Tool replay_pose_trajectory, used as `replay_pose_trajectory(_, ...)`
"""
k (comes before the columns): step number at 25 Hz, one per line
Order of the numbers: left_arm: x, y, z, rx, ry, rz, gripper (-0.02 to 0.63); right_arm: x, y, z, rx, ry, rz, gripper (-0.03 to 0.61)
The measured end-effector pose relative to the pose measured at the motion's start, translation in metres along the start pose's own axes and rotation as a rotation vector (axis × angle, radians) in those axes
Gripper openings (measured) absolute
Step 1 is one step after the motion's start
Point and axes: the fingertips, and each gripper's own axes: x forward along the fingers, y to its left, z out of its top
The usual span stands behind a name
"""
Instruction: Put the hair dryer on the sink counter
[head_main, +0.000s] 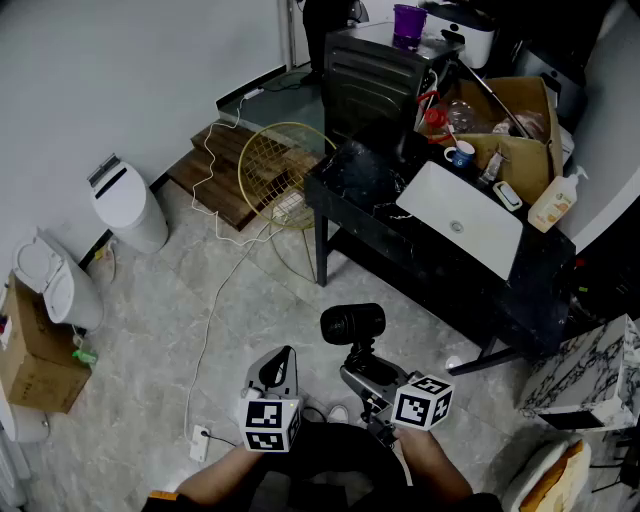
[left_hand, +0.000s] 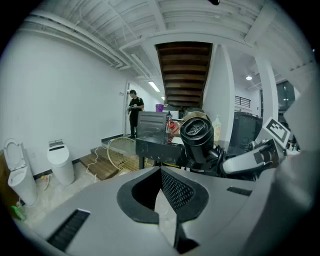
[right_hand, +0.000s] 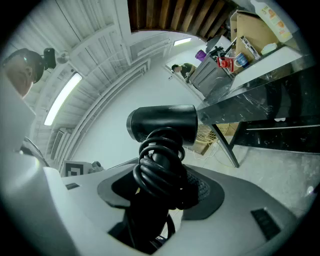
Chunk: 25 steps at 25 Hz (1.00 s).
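A black hair dryer (head_main: 352, 325) stands upright, its cord coiled round the handle. My right gripper (head_main: 366, 368) is shut on that handle, and the barrel shows above the jaws in the right gripper view (right_hand: 162, 125). Beside it, my left gripper (head_main: 283, 362) hangs with its jaws together and nothing between them (left_hand: 161, 172). From there the dryer (left_hand: 197, 135) shows to the right. The black sink counter (head_main: 360, 180) with its white basin (head_main: 460, 225) stands farther ahead, up and right of both grippers.
On the counter are a soap bottle (head_main: 555, 200), a blue cup (head_main: 460, 155) and a cardboard box (head_main: 520, 125). A round wire guard (head_main: 280, 170) leans at its left end. Two toilets (head_main: 130, 205) stand by the left wall. A white cable (head_main: 215, 320) crosses the floor.
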Motion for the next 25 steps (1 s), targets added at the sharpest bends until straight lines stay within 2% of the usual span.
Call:
replay_pose_trajectory(16, 0.011, 0.005, 0.005, -0.004, -0.008, 0.002, 0.006, 0.013, -0.002, 0.014, 0.001, 0.000, 0.002, 0.258)
replay_pose_trajectory(25, 0.019, 0.020, 0.025, -0.002, -0.031, -0.002, 0.006, 0.027, 0.005, 0.036, 0.002, -0.032, 0.021, 0.258)
